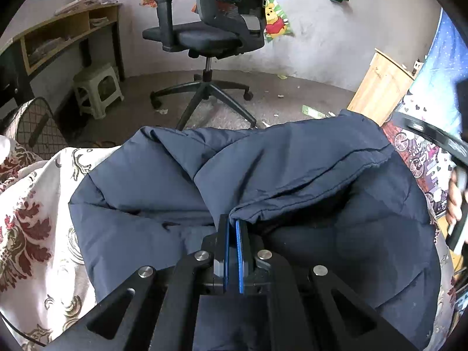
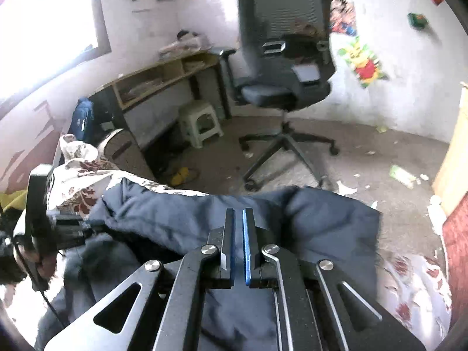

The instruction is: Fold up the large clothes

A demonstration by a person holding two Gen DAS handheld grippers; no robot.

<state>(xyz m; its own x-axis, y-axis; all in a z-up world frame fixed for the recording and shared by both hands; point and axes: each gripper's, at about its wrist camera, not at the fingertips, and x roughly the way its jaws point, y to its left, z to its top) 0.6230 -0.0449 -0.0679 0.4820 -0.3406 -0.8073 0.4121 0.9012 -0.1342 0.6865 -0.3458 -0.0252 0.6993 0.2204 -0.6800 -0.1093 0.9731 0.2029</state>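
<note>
Left gripper (image 1: 233, 223) jaws pinch the navy jacket (image 1: 292, 169) hem; right gripper (image 2: 238, 211) jaws closed, empty.

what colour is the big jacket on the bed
Dark navy blue; the jacket shows best in the left wrist view.

You've got rough whitewashed walls (image 1: 321, 44) here with cartoon stickers (image 1: 275, 20) stuck on, and a bare grey floor (image 1: 278, 87) littered with paper scraps. A black mesh office chair on castors (image 1: 210, 29) sits mid-room. Beside it there's a wooden desk with open cubbies (image 2: 163, 79) and a pale green plastic stool (image 2: 200, 122) tucked next to it. Daylight pours through a window (image 2: 49, 20) on the left.
</note>
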